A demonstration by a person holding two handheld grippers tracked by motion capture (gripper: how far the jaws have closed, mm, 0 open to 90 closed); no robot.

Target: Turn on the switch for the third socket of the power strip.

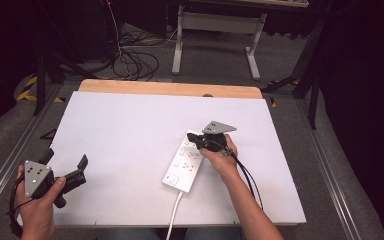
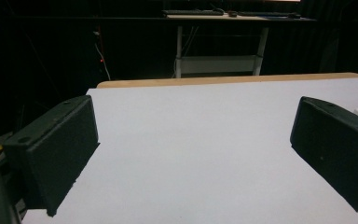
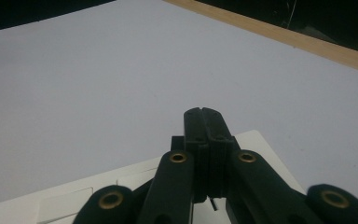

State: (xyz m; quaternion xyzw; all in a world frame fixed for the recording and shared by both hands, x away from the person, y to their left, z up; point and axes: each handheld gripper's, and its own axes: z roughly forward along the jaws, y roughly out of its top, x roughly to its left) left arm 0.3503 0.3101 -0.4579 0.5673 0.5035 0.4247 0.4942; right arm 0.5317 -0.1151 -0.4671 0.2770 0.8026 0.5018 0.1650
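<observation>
On white table [image 1: 120,135], white power strip [image 1: 182,170], corded, multi-socket

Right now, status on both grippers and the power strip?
Left gripper open, idle at table's near-left edge. Right gripper shut, empty, over power strip's far end. Nothing in the way.

White power strip [image 1: 184,166] flat on white tabletop, right of centre, cord trailing toward near edge.

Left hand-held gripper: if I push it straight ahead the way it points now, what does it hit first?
Nothing nearby, it seems. The left hand-held gripper is open over bare white table, with only the wooden far edge ahead. The power strip lies off to its right, likely outside that line.
</observation>
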